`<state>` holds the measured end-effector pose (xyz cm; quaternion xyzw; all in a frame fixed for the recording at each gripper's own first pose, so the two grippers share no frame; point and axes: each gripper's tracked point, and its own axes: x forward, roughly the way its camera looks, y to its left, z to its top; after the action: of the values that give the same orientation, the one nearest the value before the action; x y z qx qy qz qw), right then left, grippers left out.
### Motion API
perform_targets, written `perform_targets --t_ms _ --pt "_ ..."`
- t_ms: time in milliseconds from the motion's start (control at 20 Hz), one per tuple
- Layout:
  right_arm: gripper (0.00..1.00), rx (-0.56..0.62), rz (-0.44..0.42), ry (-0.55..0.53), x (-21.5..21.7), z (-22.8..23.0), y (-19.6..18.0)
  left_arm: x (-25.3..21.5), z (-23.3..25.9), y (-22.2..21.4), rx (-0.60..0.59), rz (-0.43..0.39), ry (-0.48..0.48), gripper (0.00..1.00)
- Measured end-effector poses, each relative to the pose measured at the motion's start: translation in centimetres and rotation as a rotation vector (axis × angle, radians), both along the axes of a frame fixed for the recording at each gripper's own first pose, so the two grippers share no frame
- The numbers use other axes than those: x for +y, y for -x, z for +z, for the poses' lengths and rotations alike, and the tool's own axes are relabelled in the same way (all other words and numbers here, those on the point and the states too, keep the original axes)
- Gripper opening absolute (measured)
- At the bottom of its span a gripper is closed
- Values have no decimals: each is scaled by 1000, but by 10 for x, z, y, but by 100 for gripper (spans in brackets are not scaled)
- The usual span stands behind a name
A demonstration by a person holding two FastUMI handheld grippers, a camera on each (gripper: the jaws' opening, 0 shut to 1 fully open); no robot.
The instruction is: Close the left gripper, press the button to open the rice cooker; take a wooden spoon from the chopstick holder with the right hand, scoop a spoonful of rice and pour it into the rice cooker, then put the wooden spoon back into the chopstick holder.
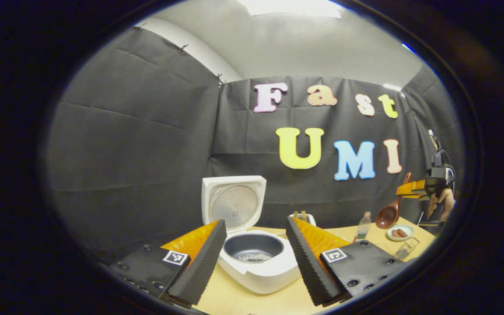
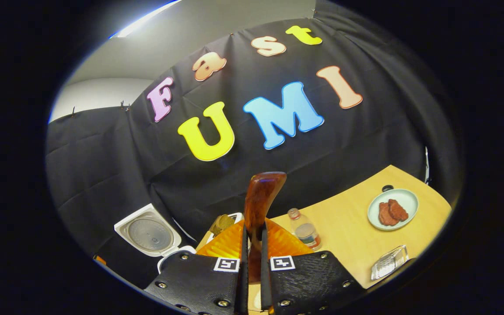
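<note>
From my left gripper, fingers spread wide, I see the rice cooker lid up. My right gripper pinches the wooden spoon handle, well above the table.

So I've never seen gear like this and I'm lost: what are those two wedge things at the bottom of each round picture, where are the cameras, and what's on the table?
The wedges are the fingers of two handheld grippers; a person carries one in each hand, and a camera rides on each, looking forward along its fingers. In the left gripper view, the left gripper is open in front of a white rice cooker with its lid up. Farther right, a hand holds the right gripper, shut on a wooden spoon. On the wooden table stand a bottle, a plate of food and a clear container.
</note>
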<state>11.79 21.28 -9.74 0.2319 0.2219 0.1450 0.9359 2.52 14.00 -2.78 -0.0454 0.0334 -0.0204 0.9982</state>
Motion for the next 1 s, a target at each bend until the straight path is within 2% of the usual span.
perform_targets --t_ms 250,550,650,700,850,950,1000 --pt "11 17 -91 31 -71 -8 3 -48 12 -14 -25 -59 1 91" --pt "12 37 -179 96 -140 -29 10 -84 20 -22 -36 -98 3 92" --pt "11 50 -196 148 -159 -45 15 -91 22 -23 -39 -101 5 92" --pt "11 60 -198 173 -166 -54 18 -94 23 -23 -41 -102 2 95" --pt "11 98 -193 219 -179 -79 26 -98 22 -22 -37 -96 -17 95" --pt "11 122 -189 250 -186 -96 30 -100 19 -18 -26 -91 -24 92" --pt "11 129 -185 267 -189 -104 32 -102 20 -17 -26 -88 -26 95"
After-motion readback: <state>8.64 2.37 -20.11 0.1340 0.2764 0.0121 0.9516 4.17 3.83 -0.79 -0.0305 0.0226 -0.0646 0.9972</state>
